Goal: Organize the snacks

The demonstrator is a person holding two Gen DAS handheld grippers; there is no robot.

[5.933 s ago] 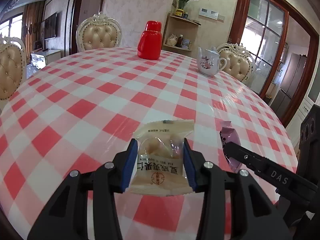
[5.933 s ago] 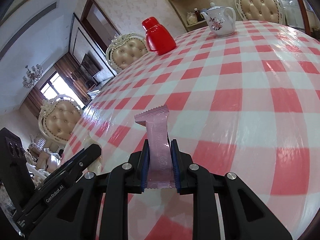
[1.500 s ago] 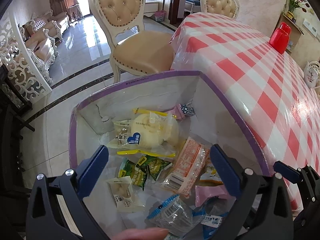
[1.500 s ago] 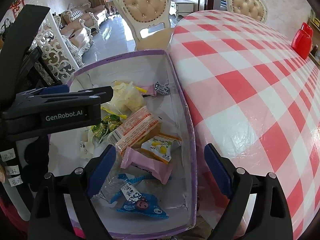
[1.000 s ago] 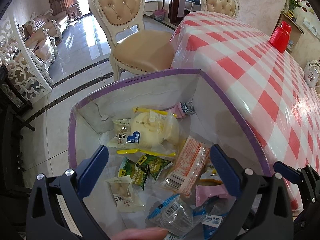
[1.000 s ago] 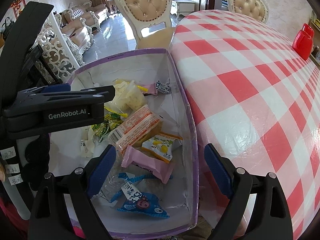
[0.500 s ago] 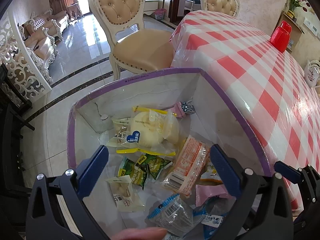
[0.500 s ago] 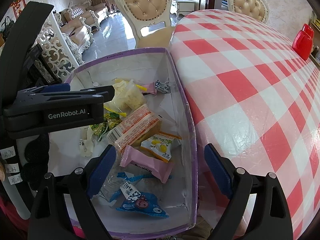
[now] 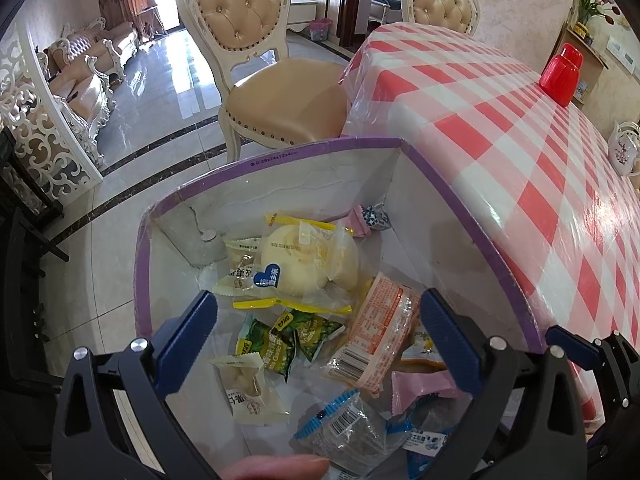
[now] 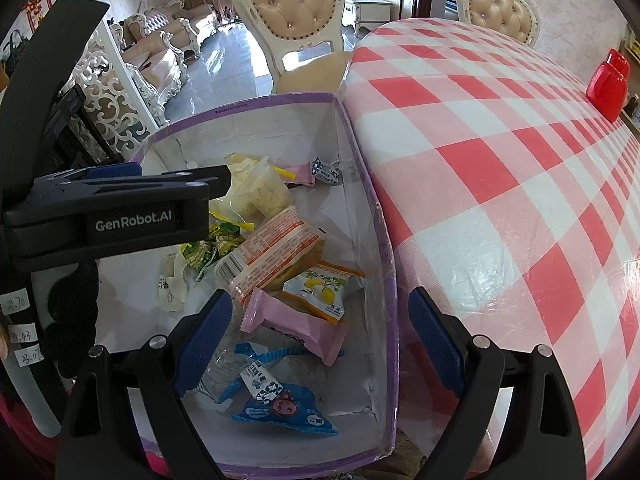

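I'm looking down into a purple-rimmed box (image 9: 472, 216) sitting just beside the edge of a table under a red-and-white checked cloth (image 9: 520, 152). A cream tufted chair (image 9: 276, 92) is standing beyond the box on the tiled floor, a 2nd chair (image 9: 440, 4) at the table's far side. A red flask (image 9: 560, 74) and part of a white teapot (image 9: 624, 146) are sitting far out on the cloth — well apart from the box.

Snacks are lying loose on the box floor. A round bun in a clear wrapper (image 9: 304, 260) is lying near the far wall, green packets (image 9: 280, 338) below it. An orange-printed pack (image 10: 272, 256) is lying with its long axis running diagonally, barcode end toward me. A pink bar wrapper (image 10: 296, 326) is lying slantwise just beside it, touching a yellow-printed sachet (image 10: 320, 288). A beige nut packet (image 9: 246, 386) is lying long axis toward me. A blue packet (image 10: 284, 410) is sitting nearest the near wall.

I'm holding the left gripper (image 9: 316, 336) over the box, fingers spread wide, gripping nothing. The right gripper (image 10: 320, 340) is likewise spread wide and empty, hanging above the pink wrapper — its right finger over the box's table-side rim. The left gripper's body is crossing the right view's left side. A fingertip (image 9: 276, 466) is showing at the bottom edge.
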